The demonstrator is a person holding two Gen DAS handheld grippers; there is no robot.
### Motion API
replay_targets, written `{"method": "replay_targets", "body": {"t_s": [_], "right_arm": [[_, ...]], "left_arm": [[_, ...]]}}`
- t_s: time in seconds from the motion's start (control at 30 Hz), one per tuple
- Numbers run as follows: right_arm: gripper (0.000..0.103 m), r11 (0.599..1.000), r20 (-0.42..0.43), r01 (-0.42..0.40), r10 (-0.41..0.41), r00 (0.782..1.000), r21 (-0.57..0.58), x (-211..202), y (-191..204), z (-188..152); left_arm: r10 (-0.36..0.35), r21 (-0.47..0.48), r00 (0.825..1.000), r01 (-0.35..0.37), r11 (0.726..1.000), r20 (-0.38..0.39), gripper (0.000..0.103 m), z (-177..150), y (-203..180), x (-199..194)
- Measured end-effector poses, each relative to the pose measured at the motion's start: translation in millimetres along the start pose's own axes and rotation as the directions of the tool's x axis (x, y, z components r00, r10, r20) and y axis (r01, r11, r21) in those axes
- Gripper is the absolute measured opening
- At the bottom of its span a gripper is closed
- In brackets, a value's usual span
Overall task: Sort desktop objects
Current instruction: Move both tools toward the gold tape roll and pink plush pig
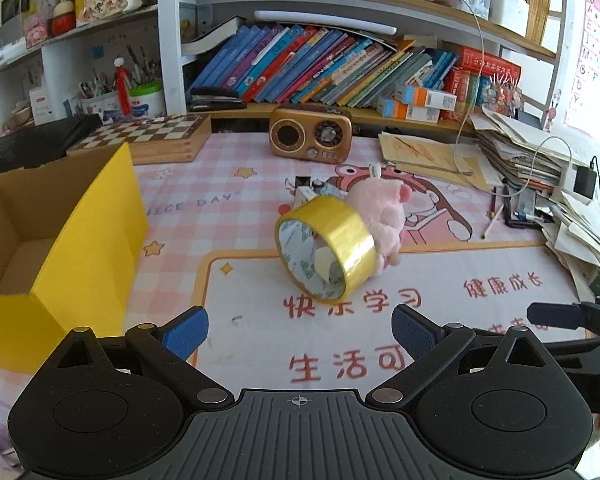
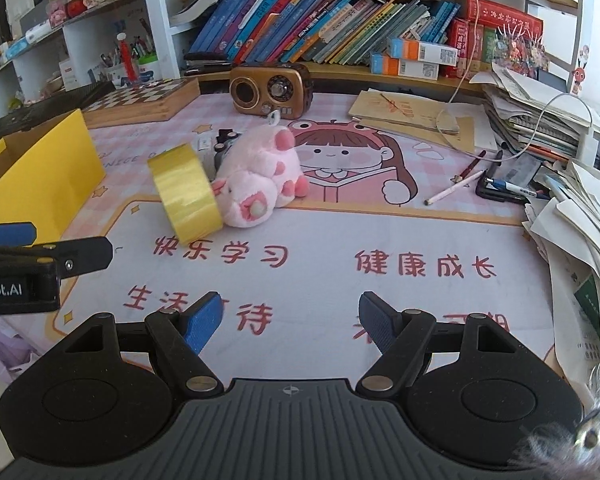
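Both grippers, left (image 1: pixel 300 330) and right (image 2: pixel 290 316), spread, empty. Yellow tape roll (image 1: pixel 326 248) stands on edge mid-mat, touching pink plush pig (image 2: pixel 256 176). Risk: a nudge rolls the tape away from the yellow box (image 1: pixel 60 240).

Desk mat (image 2: pixel 340 240): "NICE DAY" near its left edge; red "快乐学习", "健康成长" mid-mat. Left gripper (image 2: pixel 4 236) body: "obot.AI".

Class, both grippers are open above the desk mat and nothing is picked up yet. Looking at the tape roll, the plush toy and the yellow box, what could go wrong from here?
1. The tape roll stands tilted on its edge against the pink plush; a nudge could roll it away.
2. Grabbing the plush may topple the roll and the small items behind.
3. The left gripper and right gripper work close together and might collide.
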State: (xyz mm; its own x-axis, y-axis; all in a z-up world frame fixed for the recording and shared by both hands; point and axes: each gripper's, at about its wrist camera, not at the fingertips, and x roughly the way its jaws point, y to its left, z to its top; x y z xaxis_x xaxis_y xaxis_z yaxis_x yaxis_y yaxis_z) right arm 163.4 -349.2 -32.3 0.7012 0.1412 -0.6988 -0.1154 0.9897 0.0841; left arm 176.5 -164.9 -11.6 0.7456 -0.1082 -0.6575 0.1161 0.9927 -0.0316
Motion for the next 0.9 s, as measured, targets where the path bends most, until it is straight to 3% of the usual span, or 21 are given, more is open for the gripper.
{"method": "replay_targets", "body": {"t_s": [0.57,0.9], "right_arm": [[0.074,0.989,0.059,0.042,-0.05,0.997,0.139,21,-52,41],[0.074,0.989,0.031,0.039,-0.044,0.999,0.141,33,-60,45]], "left_arm": [[0.05,-0.008,0.998,-0.05,0.999,0.034,0.099,36,-30,39],[0.084,-0.075,0.996,-0.086,0.993,-0.029,0.098,48,-37,88]]}}
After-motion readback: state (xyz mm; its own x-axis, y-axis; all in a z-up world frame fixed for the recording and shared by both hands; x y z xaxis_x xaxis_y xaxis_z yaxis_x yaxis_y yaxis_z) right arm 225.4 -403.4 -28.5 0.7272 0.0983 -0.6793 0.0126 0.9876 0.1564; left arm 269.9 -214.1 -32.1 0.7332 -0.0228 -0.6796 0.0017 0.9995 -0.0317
